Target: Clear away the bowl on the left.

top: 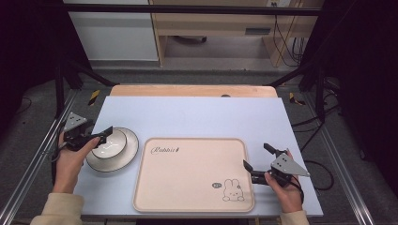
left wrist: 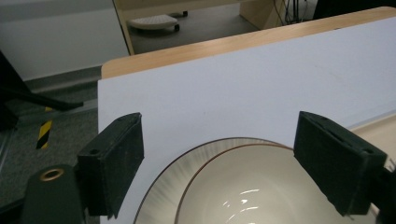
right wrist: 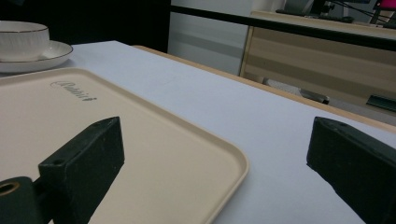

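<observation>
Broadly, a pale blue-grey table top (top: 197,115) is seen, with a strip of wood along its far edge; on it, near the person's side, a cream tray (top: 192,180) with rounded corners and a raised rim is laid flat, marked with script lettering at its far left corner and a small rabbit drawing at its near right corner; nothing is carried on it. Just left of the tray, close to it but apart from it, a white saucer (top: 126,157) with a thin dark line round its rim is set on the table; a white bowl (top: 112,144) with a fine gold-brown rim line is seated in the middle of the saucer, upright, its glossy inside catching the light; faint ribbing is seen on its outer wall in the right gripper view. The left gripper (top: 104,134) is held over the left side of the bowl; its jaws are parted wide with the bowl's rim between them, and no pad is seen pressing on it. The right gripper (top: 259,156) is held low at the tray's right edge; its jaws are spread apart, astride that edge, and nothing is clasped.
</observation>
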Motion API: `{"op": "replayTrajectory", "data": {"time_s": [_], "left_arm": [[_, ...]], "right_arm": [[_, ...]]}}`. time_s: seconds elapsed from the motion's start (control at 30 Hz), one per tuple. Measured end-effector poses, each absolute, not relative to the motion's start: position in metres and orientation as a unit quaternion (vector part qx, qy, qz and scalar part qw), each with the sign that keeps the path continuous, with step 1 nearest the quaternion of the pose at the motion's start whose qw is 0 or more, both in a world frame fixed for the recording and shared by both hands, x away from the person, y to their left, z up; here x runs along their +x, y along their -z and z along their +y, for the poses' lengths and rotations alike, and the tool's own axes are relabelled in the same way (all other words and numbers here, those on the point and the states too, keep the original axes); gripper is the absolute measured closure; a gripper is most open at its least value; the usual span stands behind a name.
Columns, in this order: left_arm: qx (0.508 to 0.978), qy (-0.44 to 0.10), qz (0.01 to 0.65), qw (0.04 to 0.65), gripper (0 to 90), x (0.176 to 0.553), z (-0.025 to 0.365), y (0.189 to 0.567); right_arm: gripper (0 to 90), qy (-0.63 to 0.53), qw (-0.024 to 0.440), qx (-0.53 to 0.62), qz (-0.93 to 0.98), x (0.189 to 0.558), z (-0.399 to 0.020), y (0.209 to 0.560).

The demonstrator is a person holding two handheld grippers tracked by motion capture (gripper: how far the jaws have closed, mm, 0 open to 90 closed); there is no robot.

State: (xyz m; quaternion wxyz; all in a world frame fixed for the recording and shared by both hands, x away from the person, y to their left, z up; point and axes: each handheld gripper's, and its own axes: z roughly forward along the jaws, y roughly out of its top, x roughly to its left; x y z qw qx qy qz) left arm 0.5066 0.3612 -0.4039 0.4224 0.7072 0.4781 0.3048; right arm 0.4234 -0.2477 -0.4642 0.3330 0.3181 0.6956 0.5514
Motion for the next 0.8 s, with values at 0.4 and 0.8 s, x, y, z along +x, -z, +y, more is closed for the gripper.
{"op": "replayTrajectory", "data": {"time_s": [0.4, 0.8], "left_arm": [[0.709, -0.261, 0.539, 0.372, 37.2, 0.507, 0.382, 0.413], [0.733, -0.219, 0.554, 0.329, 53.8, 0.510, 0.380, 0.421]], "right_arm": [[4.6, -0.545, 0.332, 0.316, 0.702, 0.424, -0.246, 0.465], [4.7, -0.544, 0.329, 0.315, 0.704, 0.424, -0.246, 0.466]]}}
